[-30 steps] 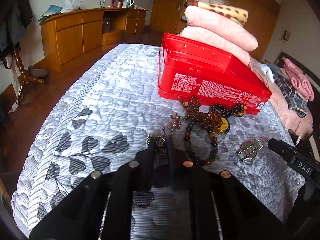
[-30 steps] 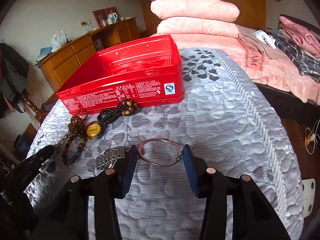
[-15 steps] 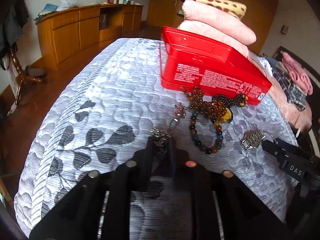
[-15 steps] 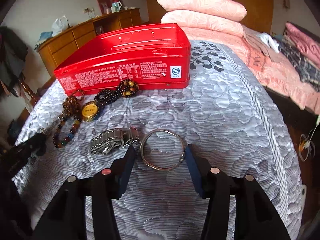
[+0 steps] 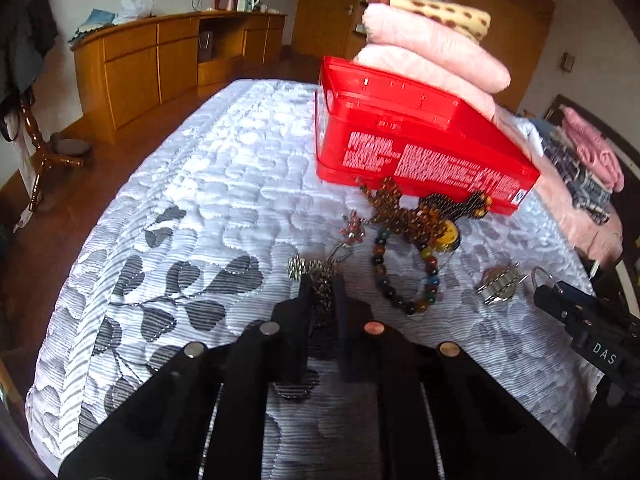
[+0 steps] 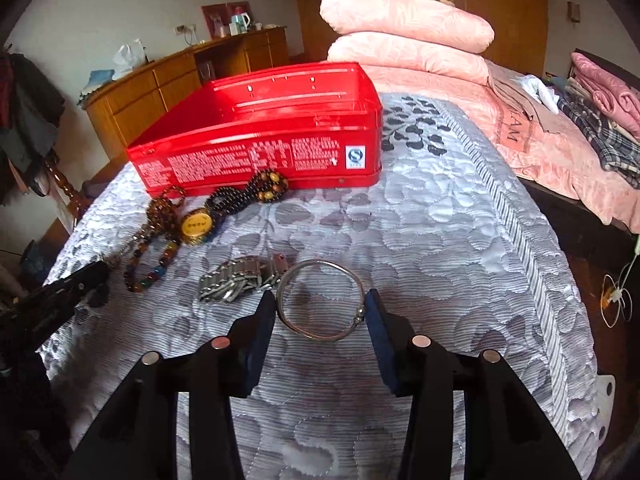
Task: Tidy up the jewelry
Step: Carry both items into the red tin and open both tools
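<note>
An open red tin box (image 5: 404,144) (image 6: 260,148) stands on the grey quilted bed. In front of it lie brown and dark bead strings (image 5: 420,216) (image 6: 248,192), a coloured bead bracelet (image 5: 404,276) (image 6: 148,264) and a metal watch band (image 5: 498,286) (image 6: 236,278). My left gripper (image 5: 322,284) is shut on a dark sparkly chain necklace (image 5: 320,276) that trails to a pink charm (image 5: 352,228). My right gripper (image 6: 320,308) holds a silver bangle (image 6: 320,300) between its blue pads (image 6: 262,320), slightly above the quilt.
Folded pink blankets (image 6: 404,36) are stacked behind the box. More folded clothes (image 6: 592,104) lie on the bed at the right. A wooden sideboard (image 5: 160,64) stands along the far wall. The bed's edge drops off at the left (image 5: 60,280) and right (image 6: 560,240).
My right gripper has risen a little with the bangle held between its pads. My left gripper has lifted slightly, still shut on the chain.
</note>
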Demonstrator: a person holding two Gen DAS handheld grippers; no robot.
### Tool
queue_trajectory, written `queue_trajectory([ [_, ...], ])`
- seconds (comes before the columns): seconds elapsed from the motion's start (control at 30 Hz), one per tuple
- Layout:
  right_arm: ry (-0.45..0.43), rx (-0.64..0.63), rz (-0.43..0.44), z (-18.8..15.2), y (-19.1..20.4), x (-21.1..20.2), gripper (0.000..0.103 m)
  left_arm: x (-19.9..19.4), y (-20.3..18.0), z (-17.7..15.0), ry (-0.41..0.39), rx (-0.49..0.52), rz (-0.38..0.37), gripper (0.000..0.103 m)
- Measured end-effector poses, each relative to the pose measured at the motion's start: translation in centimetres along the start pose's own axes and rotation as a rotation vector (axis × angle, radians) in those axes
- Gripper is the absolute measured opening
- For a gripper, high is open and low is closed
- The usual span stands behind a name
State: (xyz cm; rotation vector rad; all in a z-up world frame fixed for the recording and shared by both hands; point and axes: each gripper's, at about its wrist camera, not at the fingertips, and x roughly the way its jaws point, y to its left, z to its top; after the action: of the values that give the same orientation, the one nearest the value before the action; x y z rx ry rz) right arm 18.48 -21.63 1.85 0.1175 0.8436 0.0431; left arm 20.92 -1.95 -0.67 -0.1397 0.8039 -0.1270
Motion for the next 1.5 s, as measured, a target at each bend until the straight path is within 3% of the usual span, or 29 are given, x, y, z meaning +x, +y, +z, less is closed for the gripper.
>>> queue_trajectory([
  [0.5, -0.110, -0.013, 0.024, 3.6, 0.1, -2.3, 0.046, -4.1, -1.3, 3.7, -0.174, -0.009, -0.075, 0.009],
  [0.93, -0.202, -0.023, 0.048, 10.3, 0.4, -2.3, 0.046, -5.9, -3.5, 9.9, -0.322, 0.010, -0.135, 0.009],
  [1.13, -0.230, -0.009, 0.078, 13.9, 0.7, -0.6, 0.046, -3.7, -5.3, 13.1, -0.342, 0.044, -0.144, 0.009],
  [1.5, -0.193, 0.015, 0.102, 16.6, 0.4, 4.4, 0.046, 4.6, -7.0, 15.9, -0.263, 0.109, -0.135, 0.009],
])
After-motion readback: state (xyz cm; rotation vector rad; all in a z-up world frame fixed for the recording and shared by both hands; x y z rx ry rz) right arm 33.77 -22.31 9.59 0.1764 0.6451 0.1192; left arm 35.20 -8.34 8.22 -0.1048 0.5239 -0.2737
